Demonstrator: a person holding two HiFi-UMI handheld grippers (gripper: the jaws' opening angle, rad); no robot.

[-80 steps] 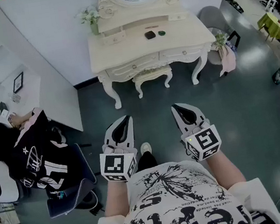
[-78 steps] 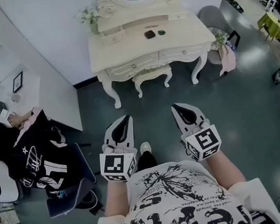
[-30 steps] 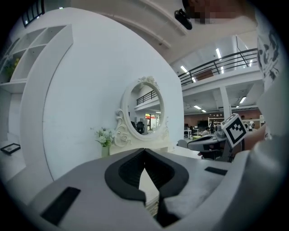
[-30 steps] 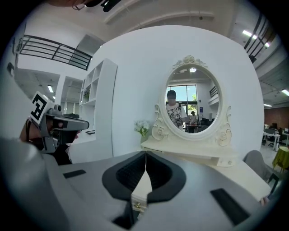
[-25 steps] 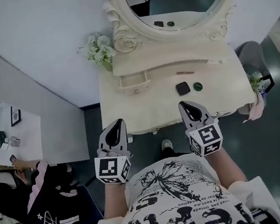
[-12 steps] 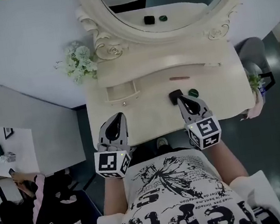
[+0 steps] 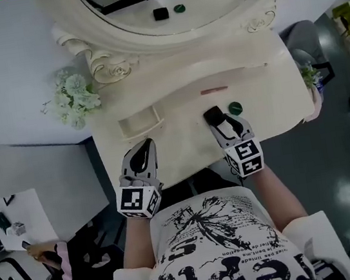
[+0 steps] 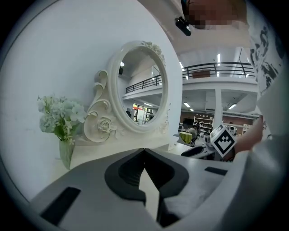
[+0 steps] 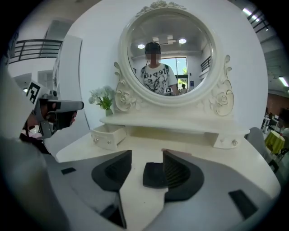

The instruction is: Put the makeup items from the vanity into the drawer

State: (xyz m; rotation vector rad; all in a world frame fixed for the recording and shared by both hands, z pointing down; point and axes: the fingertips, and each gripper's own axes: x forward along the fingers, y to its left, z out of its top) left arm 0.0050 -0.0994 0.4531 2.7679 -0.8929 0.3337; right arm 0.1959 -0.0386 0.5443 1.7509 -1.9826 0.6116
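A black square compact (image 7: 208, 112) lies on the cream vanity top (image 7: 175, 142), with a round green item (image 7: 235, 107) just right of it and a thin pinkish stick (image 7: 213, 90) behind. My right gripper (image 7: 214, 119) reaches over the compact. Its jaws have just been opening and stand open, the compact (image 9: 155, 174) lying between them close to the right jaw. A small drawer (image 7: 138, 120) on the raised shelf stands pulled out. My left gripper (image 7: 142, 147) hovers over the vanity's front left, shut and empty (image 8: 144, 151).
A vase of white flowers (image 7: 74, 97) stands at the vanity's back left corner. The oval mirror (image 7: 167, 0) rises behind the shelf, with a second small drawer (image 9: 225, 140) at the shelf's right end. A seated person (image 7: 59, 277) is at the lower left.
Both grippers have moved forward and down over the vanity top. The right gripper's jaws have opened, and the black compact now lies between them.
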